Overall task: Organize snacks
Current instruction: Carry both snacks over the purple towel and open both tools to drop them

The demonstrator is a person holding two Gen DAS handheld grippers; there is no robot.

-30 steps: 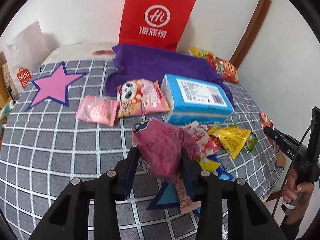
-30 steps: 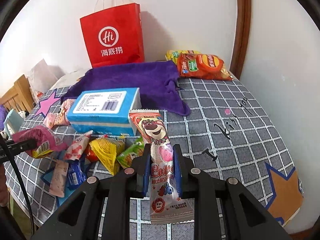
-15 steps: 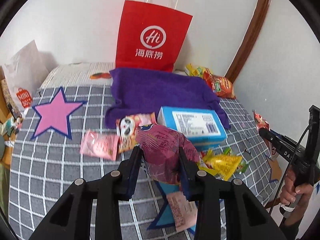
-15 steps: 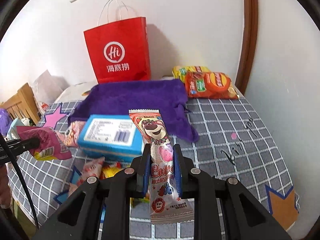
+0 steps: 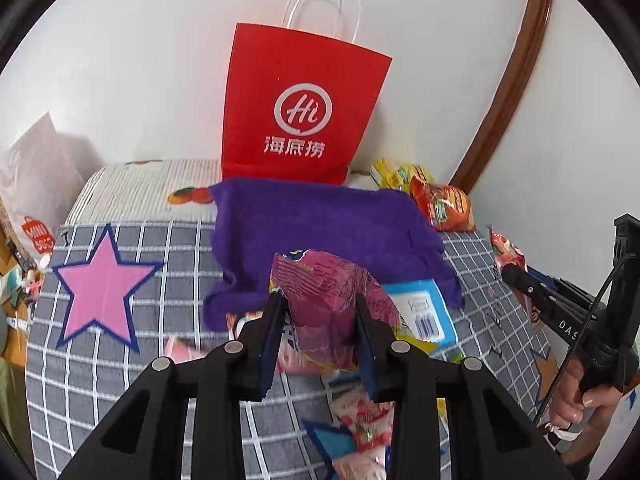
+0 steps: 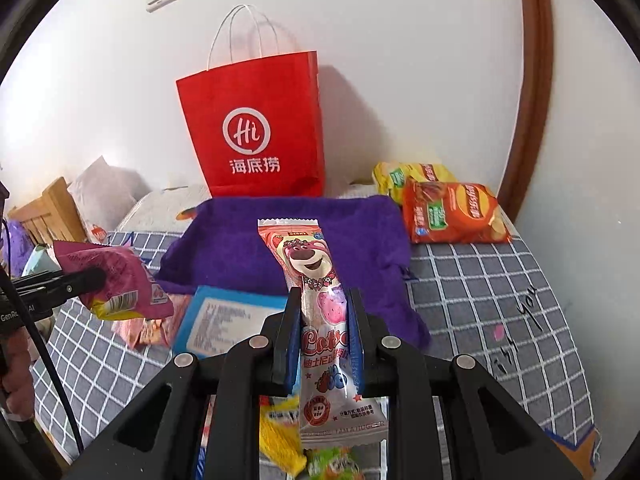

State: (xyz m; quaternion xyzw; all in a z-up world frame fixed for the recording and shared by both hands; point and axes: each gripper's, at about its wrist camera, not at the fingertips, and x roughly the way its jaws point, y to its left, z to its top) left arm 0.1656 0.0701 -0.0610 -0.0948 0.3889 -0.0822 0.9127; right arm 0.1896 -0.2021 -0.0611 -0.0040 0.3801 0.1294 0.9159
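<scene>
My left gripper [image 5: 318, 310] is shut on a crinkled magenta snack bag [image 5: 320, 296], held above the bed; the same magenta bag [image 6: 116, 280] shows at the left of the right wrist view. My right gripper [image 6: 323, 312] is shut on a long pink bear-print snack packet [image 6: 320, 312], lifted clear of the bed. A red paper bag [image 5: 300, 108] with white handles stands against the wall; in the right wrist view the red bag [image 6: 260, 136] is straight ahead. A purple towel [image 6: 300, 240] lies in front of it.
A blue box [image 6: 224, 320] lies below the towel with pink, yellow and green packets [image 6: 280, 436] around it. Orange and yellow chip bags [image 6: 448, 212] sit far right by the brown door frame [image 6: 532, 92]. The grey checked bedspread [image 6: 480, 292] bears a pink star [image 5: 100, 284]. A hand [image 5: 576, 392] holds the other gripper.
Both grippers have risen and moved toward the red bag with their packets. The loose snacks and blue box have dropped lower in both views, and the left jaws pinch the magenta bag slightly tighter.
</scene>
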